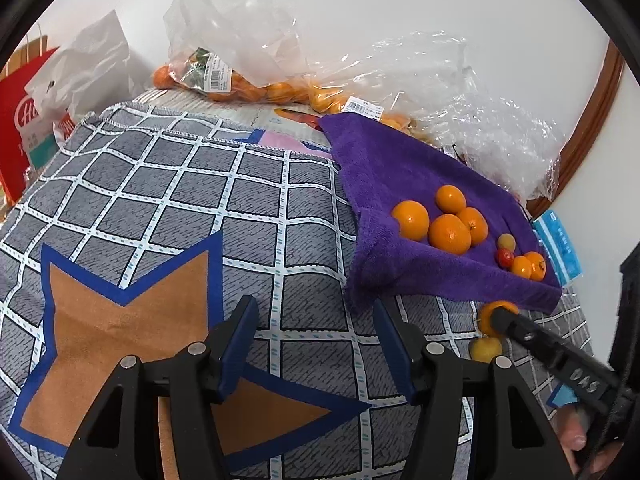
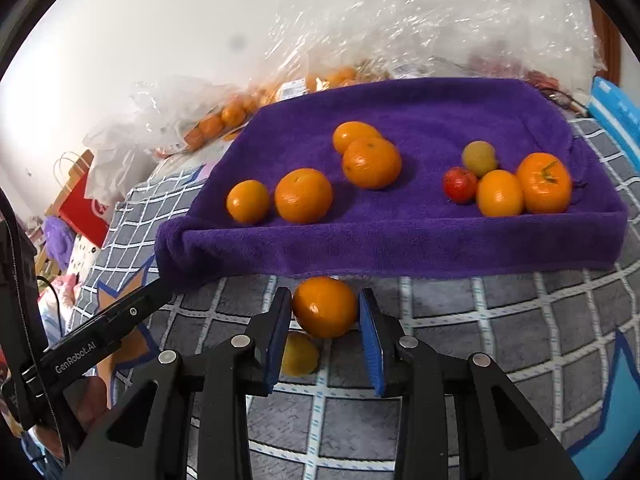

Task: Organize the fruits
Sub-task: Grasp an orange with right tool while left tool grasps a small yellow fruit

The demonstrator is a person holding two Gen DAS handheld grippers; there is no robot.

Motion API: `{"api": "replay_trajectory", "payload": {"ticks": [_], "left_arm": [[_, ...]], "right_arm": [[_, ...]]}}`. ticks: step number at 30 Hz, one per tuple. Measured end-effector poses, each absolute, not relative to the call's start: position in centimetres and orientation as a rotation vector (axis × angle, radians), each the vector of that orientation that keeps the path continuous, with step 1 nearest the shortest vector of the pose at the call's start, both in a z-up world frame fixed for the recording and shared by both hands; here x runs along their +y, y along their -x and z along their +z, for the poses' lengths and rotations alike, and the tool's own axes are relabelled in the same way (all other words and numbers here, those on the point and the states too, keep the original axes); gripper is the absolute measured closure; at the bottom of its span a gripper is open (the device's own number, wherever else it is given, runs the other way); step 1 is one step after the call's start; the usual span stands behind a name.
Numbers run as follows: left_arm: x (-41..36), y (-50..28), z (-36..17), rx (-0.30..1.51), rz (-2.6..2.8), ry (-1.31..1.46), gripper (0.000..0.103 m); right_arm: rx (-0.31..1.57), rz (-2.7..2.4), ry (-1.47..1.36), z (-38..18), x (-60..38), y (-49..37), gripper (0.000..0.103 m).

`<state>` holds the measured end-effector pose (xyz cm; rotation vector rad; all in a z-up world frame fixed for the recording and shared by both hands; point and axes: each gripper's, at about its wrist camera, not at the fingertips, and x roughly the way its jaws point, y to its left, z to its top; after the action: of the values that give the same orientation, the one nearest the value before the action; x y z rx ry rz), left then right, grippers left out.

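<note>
Far left there's a red paper bag [image 1: 18,128], then the checked grey cloth [image 1: 180,200] covering the counter. The left gripper [image 1: 316,344] hangs over that cloth with its jaws spread wide and nothing between them, so it's just idling.

Moving right, the purple towel [image 2: 400,240] has two bunches on it: four mandarins on its left half, e.g. this mandarin [image 2: 303,195], and on the right half a red fruit [image 2: 460,185], a greenish-yellow fruit [image 2: 479,158] and two more orange ones. Clear plastic bags [image 1: 248,12] of more mandarins sit behind.

The action's at the towel's front edge: the right gripper [image 2: 325,322] has a loose mandarin [image 2: 325,307] sitting between its jaws. Left pad looks to be touching, right pad shows a sliver of gap, so I'd call it closing but not clamped yet. A small yellow fruit [image 2: 299,354] lies just beside and under it.

My take: squeeze gently around the widest part, lift straight up so the yellow one doesn't get knocked, then set it with the mandarin bunch.
</note>
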<state>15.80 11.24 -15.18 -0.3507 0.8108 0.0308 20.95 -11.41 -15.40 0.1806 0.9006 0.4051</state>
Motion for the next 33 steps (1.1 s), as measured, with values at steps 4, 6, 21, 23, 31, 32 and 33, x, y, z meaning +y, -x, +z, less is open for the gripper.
{"api": "replay_trajectory", "payload": {"ticks": [4, 6, 21, 23, 31, 32, 33], "left_arm": [[11.1, -15.9, -15.2, 0.815, 0.022, 0.344, 0.040], [11.0, -15.9, -15.2, 0.818, 0.021, 0.339, 0.039], [7.9, -15.1, -14.6, 0.873, -0.038, 0.267, 0.035], [6.5, -14.8, -14.4, 0.855, -0.059, 0.233, 0.035], [2.4, -15.8, -15.1, 0.883, -0.167, 0.198, 0.040], [2.0, -16.0, -15.0, 0.878, -0.157, 0.187, 0.040], [1.8, -16.2, -14.9, 0.878, -0.166, 0.187, 0.041]], "right_arm": [[0.857, 0.354, -0.205, -14.4, -14.4, -20.1, 0.069], [0.834, 0.311, -0.184, -14.0, -15.8, -19.6, 0.069], [0.815, 0.158, -0.157, -15.1, -23.5, -17.9, 0.069], [0.810, 0.150, -0.140, -15.2, -23.3, -18.0, 0.069], [0.788, 0.148, -0.057, -15.6, -22.4, -17.4, 0.069], [0.786, 0.149, -0.053, -15.7, -22.4, -17.3, 0.069], [0.788, 0.152, -0.054, -15.8, -22.5, -17.2, 0.069]]}}
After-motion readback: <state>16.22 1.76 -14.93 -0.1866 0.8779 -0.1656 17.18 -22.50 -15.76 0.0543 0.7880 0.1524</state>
